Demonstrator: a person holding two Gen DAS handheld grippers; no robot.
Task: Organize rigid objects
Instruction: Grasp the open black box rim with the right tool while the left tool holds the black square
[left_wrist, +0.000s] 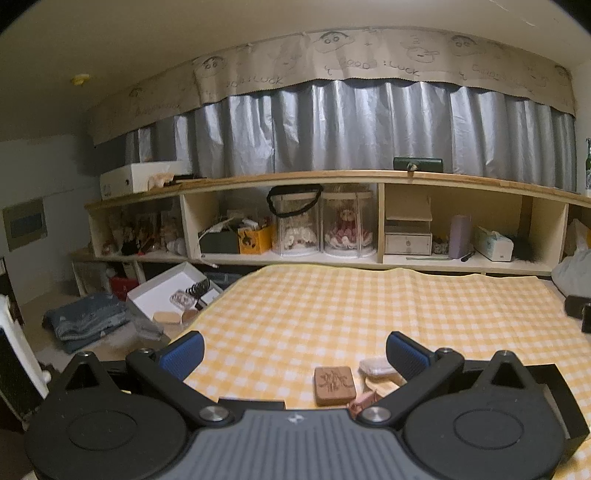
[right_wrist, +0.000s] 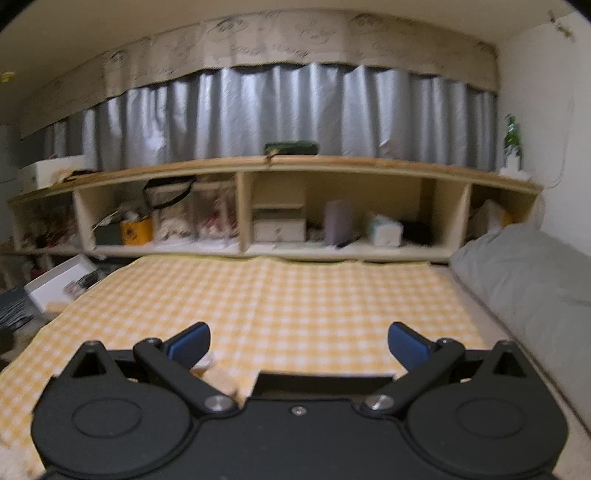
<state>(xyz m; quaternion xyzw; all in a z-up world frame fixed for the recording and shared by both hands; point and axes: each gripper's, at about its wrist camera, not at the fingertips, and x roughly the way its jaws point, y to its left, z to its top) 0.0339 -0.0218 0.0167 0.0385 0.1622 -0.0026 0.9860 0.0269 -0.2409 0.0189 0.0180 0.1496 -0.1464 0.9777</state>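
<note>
judging from the lower centre of the frame, where the carved wooden block (left_wrist: 335, 385) lies on the checked cloth (left_wrist: 332, 314), a first pick is being prepared, with left gripper (left_wrist: 294, 354) and right gripper (right_wrist: 298, 345) both held apart and empty, so lowering is called for.

Both tongs spread wide, holding nothing

The left tongs (left_wrist: 294, 350) sit level, blue-padded fingers (left_wrist: 183, 352) splayed far apart with nothing between them; the right tongs (right_wrist: 298, 343) match that pose, their fingers (right_wrist: 407, 345) equally parted and bare.
</note>
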